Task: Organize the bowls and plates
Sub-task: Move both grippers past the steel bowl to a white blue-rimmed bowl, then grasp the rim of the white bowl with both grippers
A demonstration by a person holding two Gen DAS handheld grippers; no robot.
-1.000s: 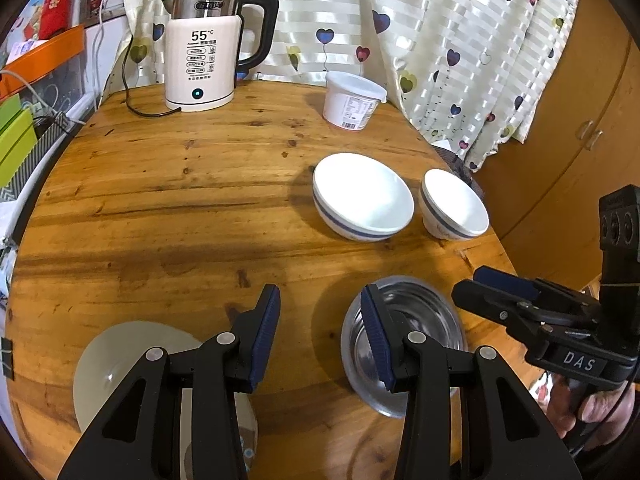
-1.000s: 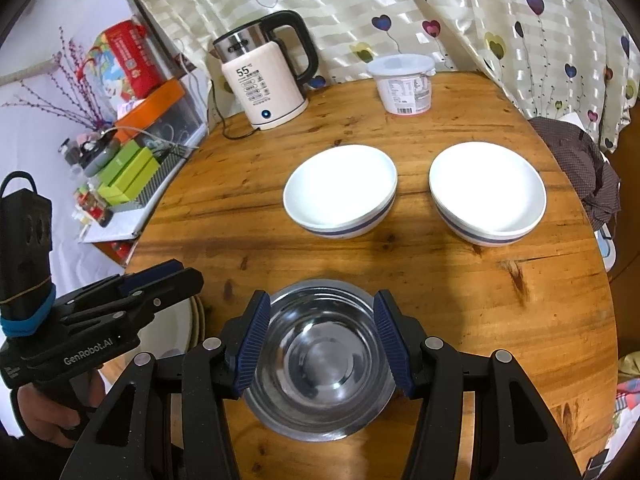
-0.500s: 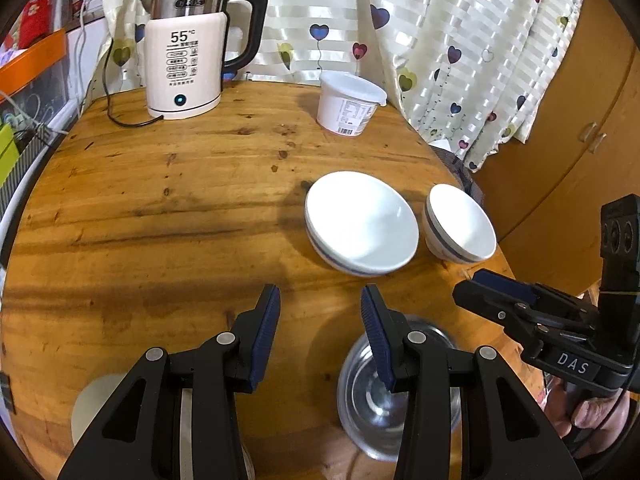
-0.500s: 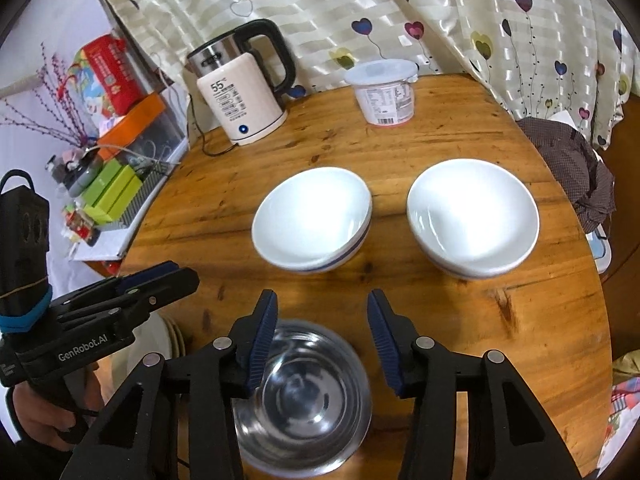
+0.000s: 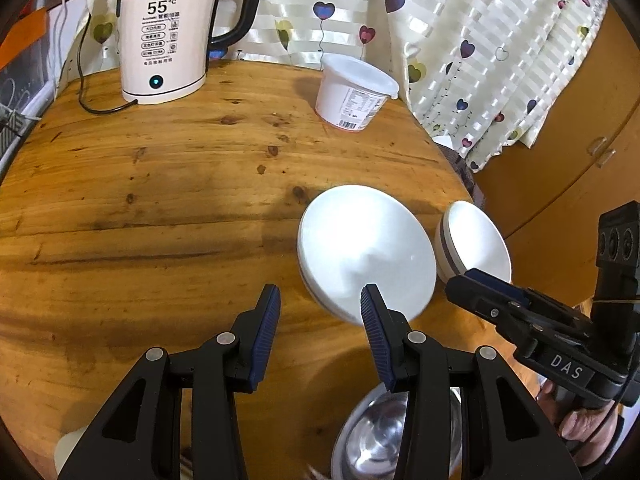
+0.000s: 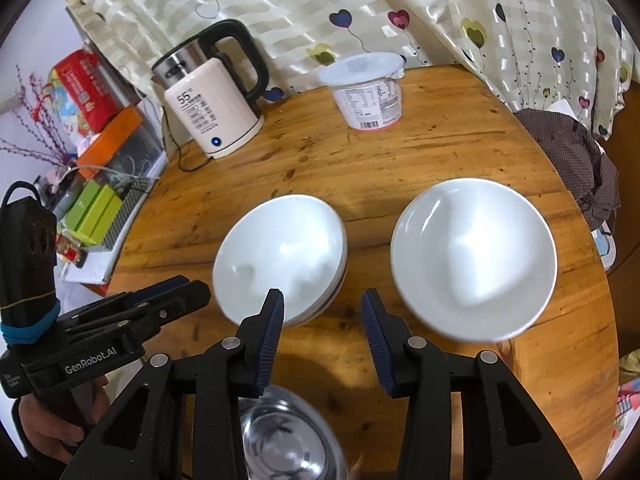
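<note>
Both grippers hover empty above the bowls on the round table [image 6: 460,152].

The left gripper [image 5: 318,330] is half-spread, the right gripper [image 6: 322,330] narrowing on nothing, probably lining up a grasp. Two white bowls [image 6: 280,260] [image 6: 474,256] sit toward the right edge; the steel bowl [image 6: 288,440] at the near edge is half hidden behind the fingers.

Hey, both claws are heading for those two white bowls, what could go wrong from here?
1. The right white bowl sits close to the table edge; a nudge could push it off.
2. The right claw is closing with nothing between its jaws, so it may be too narrow to take a rim.
3. The left claw hangs beside the left white bowl, close to the right claw; they could bump each other.
</note>
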